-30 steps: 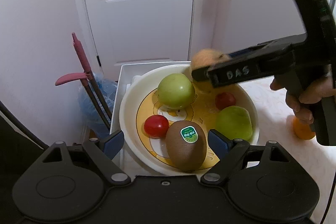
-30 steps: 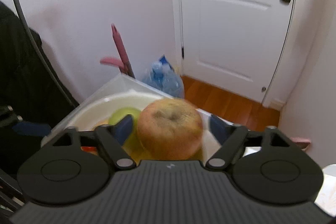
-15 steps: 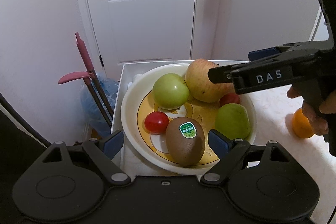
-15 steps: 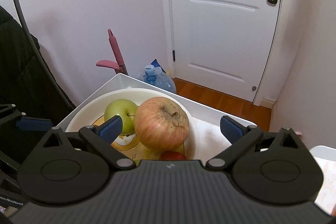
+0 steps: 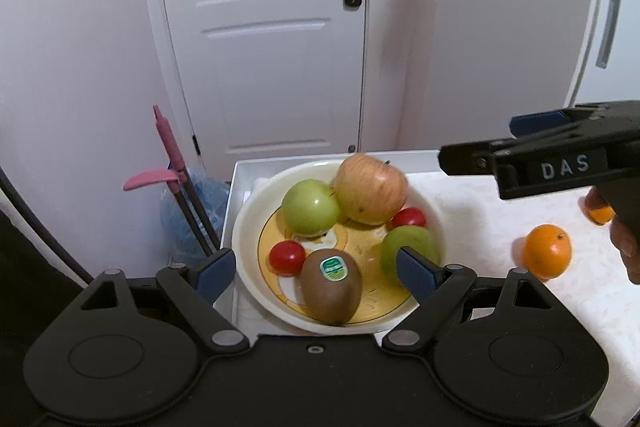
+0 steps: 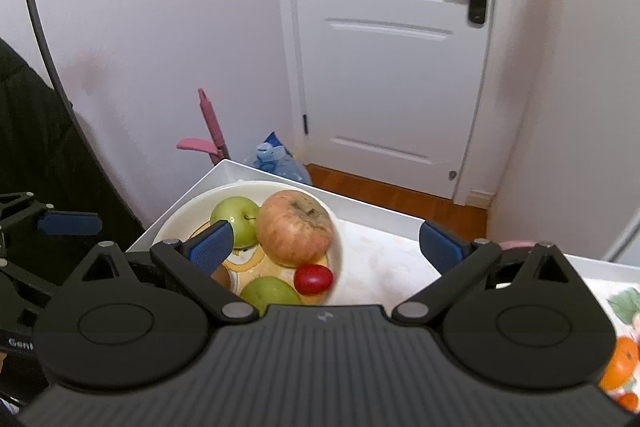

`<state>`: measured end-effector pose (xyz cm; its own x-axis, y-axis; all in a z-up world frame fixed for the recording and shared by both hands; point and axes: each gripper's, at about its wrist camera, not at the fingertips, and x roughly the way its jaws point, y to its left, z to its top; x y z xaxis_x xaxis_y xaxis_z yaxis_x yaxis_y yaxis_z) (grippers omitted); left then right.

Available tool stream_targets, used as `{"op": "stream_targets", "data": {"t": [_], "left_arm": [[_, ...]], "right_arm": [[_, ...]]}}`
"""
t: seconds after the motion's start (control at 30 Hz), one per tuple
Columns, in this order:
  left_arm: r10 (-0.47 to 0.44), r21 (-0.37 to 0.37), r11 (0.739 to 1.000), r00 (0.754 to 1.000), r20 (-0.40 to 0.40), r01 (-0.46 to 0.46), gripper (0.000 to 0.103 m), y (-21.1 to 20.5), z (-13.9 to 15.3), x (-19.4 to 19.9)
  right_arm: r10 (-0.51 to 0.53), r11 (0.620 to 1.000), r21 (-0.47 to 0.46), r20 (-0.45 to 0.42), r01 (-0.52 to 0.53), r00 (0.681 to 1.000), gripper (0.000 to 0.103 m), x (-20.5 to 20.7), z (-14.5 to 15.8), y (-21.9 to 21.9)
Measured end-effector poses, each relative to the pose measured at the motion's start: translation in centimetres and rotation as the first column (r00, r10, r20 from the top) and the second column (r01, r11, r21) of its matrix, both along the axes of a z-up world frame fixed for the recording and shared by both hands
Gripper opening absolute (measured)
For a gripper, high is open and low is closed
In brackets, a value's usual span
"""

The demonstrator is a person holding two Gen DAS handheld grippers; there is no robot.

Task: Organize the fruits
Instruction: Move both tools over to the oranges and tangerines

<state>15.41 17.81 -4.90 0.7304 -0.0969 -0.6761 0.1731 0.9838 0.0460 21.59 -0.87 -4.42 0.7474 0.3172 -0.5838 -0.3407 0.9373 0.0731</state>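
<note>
A white bowl [image 5: 248, 227] with a yellow inside holds a red-yellow apple [image 5: 370, 189], a green apple [image 5: 310, 207], a second green fruit [image 5: 408, 253], two red tomatoes [image 5: 286, 257] and a kiwi [image 5: 330, 289] with a sticker. My left gripper [image 5: 316, 267] hovers open over the bowl's near side, holding nothing. My right gripper [image 5: 480, 143] hangs open and empty to the right of the bowl, above the table. From the right wrist, its gripper [image 6: 325, 243] frames the apple [image 6: 294, 227] from behind. An orange [image 5: 547, 256] lies on the table.
The bowl sits in a white tray [image 5: 240, 179] at the table's left end. A second orange [image 5: 598, 213] shows behind a person's hand [image 5: 626, 247]. Pink-handled tools [image 5: 168, 143] and a water bottle [image 6: 276, 163] stand on the floor past the table, before a white door [image 5: 272, 27].
The right gripper opened and left the red-yellow apple in the bowl, then drew back to the right and upward. The left gripper rose and pulled back a little.
</note>
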Motion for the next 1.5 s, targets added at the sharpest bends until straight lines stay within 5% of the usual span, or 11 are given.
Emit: {"op": "stream_targets", "data": {"t": [0.4,0.73,1.13,1.5], "left_arm": [[-0.043,0.006,0.999,0.997,0.06,0.043,0.091,-5.0,3.0,-3.5],[-0.054,-0.013,0.998,0.997,0.054,0.055,0.091,-12.9,2.7,-5.1],[-0.043,0.014,0.999,0.998,0.036,0.042,0.091,-21.1,-1.9,-4.1],[-0.027,0.07,0.997,1.0,0.015,0.026,0.091,-24.5,-7.7,-1.0]], "right_arm": [[-0.135,0.99,0.034,0.008,0.134,0.991,0.103,-7.1,2.9,-8.0],[-0.206,0.979,-0.002,-0.006,0.206,0.979,0.103,-11.0,1.8,-18.0],[-0.237,0.97,-0.057,-0.046,0.235,0.97,0.103,-11.0,-3.5,-25.8],[-0.256,0.966,-0.059,-0.08,0.252,0.963,0.103,-9.0,-9.1,-28.6]]}}
